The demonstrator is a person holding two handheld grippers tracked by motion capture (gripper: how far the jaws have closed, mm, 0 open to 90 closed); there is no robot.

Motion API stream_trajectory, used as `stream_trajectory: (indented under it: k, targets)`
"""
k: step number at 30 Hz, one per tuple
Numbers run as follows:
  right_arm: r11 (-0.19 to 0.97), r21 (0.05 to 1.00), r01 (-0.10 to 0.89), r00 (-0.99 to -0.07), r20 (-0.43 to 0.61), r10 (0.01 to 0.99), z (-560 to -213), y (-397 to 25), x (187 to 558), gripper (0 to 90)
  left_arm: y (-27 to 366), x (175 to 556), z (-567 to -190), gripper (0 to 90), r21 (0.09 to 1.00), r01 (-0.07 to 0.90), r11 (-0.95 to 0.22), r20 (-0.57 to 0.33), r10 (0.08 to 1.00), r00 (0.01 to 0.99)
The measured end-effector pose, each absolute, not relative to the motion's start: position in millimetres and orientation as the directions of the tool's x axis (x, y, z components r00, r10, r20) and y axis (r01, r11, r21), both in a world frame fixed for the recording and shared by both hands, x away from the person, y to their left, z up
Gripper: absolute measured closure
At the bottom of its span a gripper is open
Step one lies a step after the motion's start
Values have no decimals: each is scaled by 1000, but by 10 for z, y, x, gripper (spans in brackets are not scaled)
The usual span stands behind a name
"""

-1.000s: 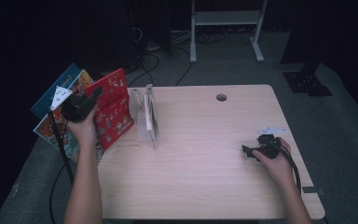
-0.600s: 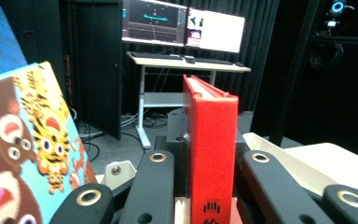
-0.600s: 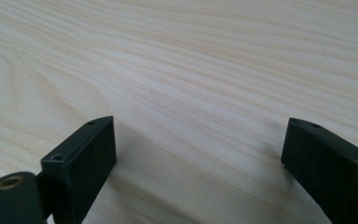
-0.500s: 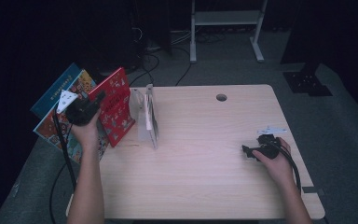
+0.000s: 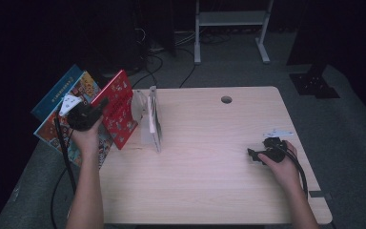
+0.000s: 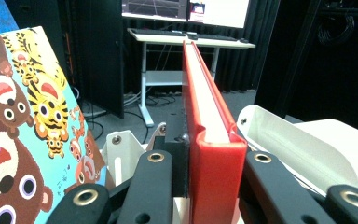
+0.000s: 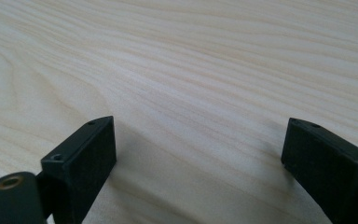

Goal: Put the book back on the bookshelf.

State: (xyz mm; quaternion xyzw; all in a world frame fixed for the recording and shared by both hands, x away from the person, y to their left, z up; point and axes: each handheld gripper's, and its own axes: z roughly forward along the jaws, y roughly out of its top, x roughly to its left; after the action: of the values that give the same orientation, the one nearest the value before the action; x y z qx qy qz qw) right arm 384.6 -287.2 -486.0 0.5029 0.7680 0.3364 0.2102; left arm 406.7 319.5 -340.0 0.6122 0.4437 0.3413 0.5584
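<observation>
My left gripper (image 5: 91,110) is shut on a red book (image 5: 120,109), held upright and tilted at the table's left edge. In the left gripper view, the red book's spine (image 6: 214,158) stands clamped between the two black jaws of the left gripper (image 6: 210,186). A white book rack (image 5: 153,121) stands just right of the red book, and the rack's curved wall (image 6: 298,149) lies close to the right of the jaws. My right gripper (image 5: 253,155) rests on the wooden table (image 5: 209,143) at the right, open. Bare wood lies between the spread jaws of the right gripper (image 7: 205,154).
A picture book with tigers and bears (image 5: 78,93) (image 6: 23,140) and a blue book (image 5: 57,93) stand behind the left hand, past the table's left edge. A cable hole (image 5: 226,99) sits near the far edge. A desk frame (image 5: 231,28) stands on the floor beyond.
My left gripper has shifted slightly down and toward me with the red book still in it. The right gripper has stayed in place.
</observation>
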Motion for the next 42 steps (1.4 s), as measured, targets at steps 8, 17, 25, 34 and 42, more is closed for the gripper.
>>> stream_trajectory:
  k: [8,17,25,34,42]
  targets:
    - [268,728,631,-406,15,914,-4860,-2872,3846,91,3241,4019,-3399,637,983,181,24,-89,929,360]
    - [267,728,631,-406,16,914,-4860,-2872,3846,91,3192,3887,-3360,319,980,201,-16,-47,952,303]
    - [268,728,631,-406,16,914,-4860,-2873,3845,91,3206,3725,-3377,79,977,211,15,-71,963,260]
    - [268,728,631,-406,16,914,-4860,-2873,3845,91,3154,3534,-3425,0,973,229,16,-81,957,279]
    - [268,728,631,-407,16,913,-4860,-2873,3845,91,3122,3312,-3400,0,975,221,17,-81,955,286]
